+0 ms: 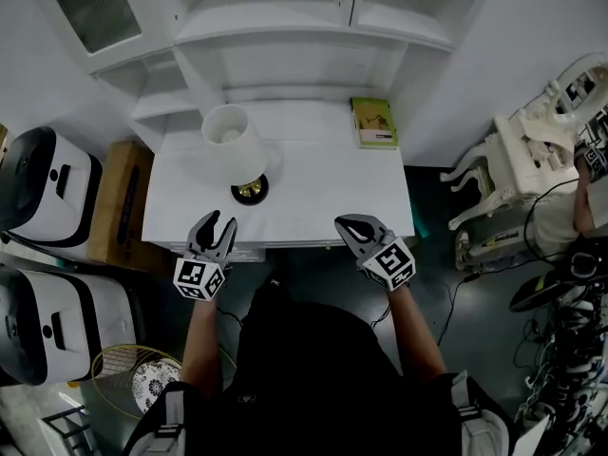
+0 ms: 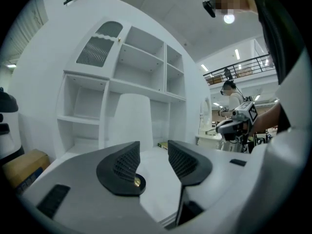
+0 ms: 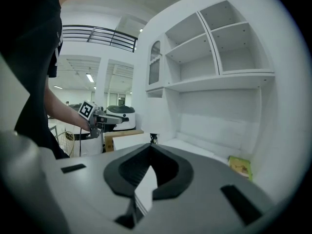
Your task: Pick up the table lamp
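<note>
The table lamp (image 1: 233,141) has a white cone shade and a round brass and black base. It stands upright on the left half of the white table (image 1: 323,188). My left gripper (image 1: 217,221) hovers at the table's front edge, just in front of the lamp base, apart from it. Its jaws are open with nothing between them. In the left gripper view the lamp (image 2: 130,121) rises straight beyond the left gripper (image 2: 153,152). My right gripper (image 1: 344,224) is at the front edge further right, well away from the lamp. Its tips (image 3: 148,150) meet, empty.
A green book (image 1: 373,122) lies at the table's back right. White shelving (image 1: 285,27) rises behind the table. Two white appliances (image 1: 38,188) and a cardboard box (image 1: 119,202) stand left, a white chair (image 1: 532,150) right, and a wire basket (image 1: 123,373) on the floor.
</note>
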Demonstrator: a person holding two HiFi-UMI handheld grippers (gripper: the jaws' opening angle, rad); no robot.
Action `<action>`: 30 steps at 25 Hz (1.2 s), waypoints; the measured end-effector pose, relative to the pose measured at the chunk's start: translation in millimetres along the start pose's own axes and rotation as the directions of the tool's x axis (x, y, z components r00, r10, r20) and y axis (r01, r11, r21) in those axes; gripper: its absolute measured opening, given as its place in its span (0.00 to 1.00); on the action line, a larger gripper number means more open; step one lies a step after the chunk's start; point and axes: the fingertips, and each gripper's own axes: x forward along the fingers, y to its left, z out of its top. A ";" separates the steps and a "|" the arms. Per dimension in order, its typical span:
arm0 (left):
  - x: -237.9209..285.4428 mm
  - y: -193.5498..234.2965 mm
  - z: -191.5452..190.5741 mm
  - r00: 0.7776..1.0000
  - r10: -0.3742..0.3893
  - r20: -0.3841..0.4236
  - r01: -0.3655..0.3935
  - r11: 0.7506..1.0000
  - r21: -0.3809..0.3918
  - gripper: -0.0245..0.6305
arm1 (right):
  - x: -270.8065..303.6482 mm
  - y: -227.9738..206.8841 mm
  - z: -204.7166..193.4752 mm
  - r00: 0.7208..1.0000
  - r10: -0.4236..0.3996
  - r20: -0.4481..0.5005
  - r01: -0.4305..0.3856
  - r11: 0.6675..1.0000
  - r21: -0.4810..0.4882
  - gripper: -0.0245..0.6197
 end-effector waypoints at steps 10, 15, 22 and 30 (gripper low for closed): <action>88.1 73.2 -73.6 0.994 -0.030 -0.108 0.025 0.999 -0.045 0.41 | 12.4 -44.5 38.9 0.983 -0.177 0.054 0.167 0.974 0.152 0.05; 110.9 85.7 -84.1 0.989 -0.082 -0.123 0.073 0.994 -0.075 0.46 | 26.5 -35.0 69.6 0.980 -0.177 0.087 0.161 0.973 0.166 0.05; 125.8 94.8 -94.8 0.980 -0.137 -0.142 0.126 0.988 -0.086 0.47 | 34.4 -32.8 66.1 0.974 -0.221 0.052 0.209 0.962 0.176 0.05; 140.1 93.5 -100.8 0.968 -0.198 -0.153 0.187 0.979 -0.083 0.48 | 28.6 -30.1 35.3 0.958 -0.287 0.001 0.280 0.933 0.226 0.05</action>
